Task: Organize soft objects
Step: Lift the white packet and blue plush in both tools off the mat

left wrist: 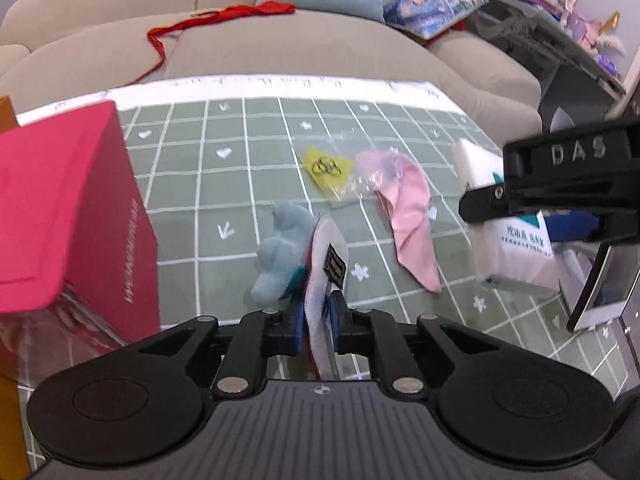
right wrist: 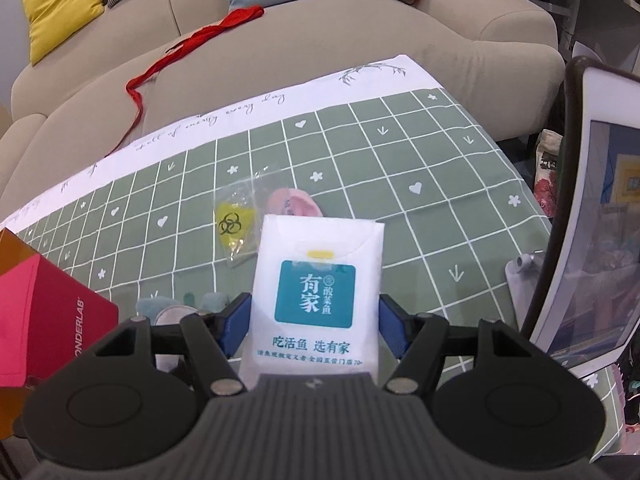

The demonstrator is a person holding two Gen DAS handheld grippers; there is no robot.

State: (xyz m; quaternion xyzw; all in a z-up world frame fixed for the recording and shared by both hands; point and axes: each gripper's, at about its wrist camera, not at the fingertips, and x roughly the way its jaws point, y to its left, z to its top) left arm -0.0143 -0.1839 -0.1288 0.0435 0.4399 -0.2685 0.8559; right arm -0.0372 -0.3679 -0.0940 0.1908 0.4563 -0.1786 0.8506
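The left gripper (left wrist: 318,322) sits nearest the lens in the left wrist view, its blue pads closed tight on the flat white tag of a blue plush toy (left wrist: 280,252). The toy hangs straight ahead of the fingers, above the green checked tablecloth (left wrist: 240,184). Left of it stands a red box (left wrist: 68,216), its near edge raised over a clear container (contents blurred).

The right gripper (right wrist: 314,320) is closed to the width of a white tissue pack (right wrist: 320,292), which it clamps by both side edges between its blue pads. The pack stands upright between the fingers, teal label toward the camera, and fills the centre of the right wrist view.

On the cloth beyond the pack:
- a clear bag holding a yellow biohazard bag (right wrist: 234,220), far left of the pack;
- a pink cloth (left wrist: 412,224) in clear wrap, just right of the yellow bag, largely hidden behind the pack in the right wrist view.

A tablet (right wrist: 600,216) stands at the right edge of the table. A beige sofa (right wrist: 320,40) lies beyond, with a red ribbon (right wrist: 192,40) across its seat.
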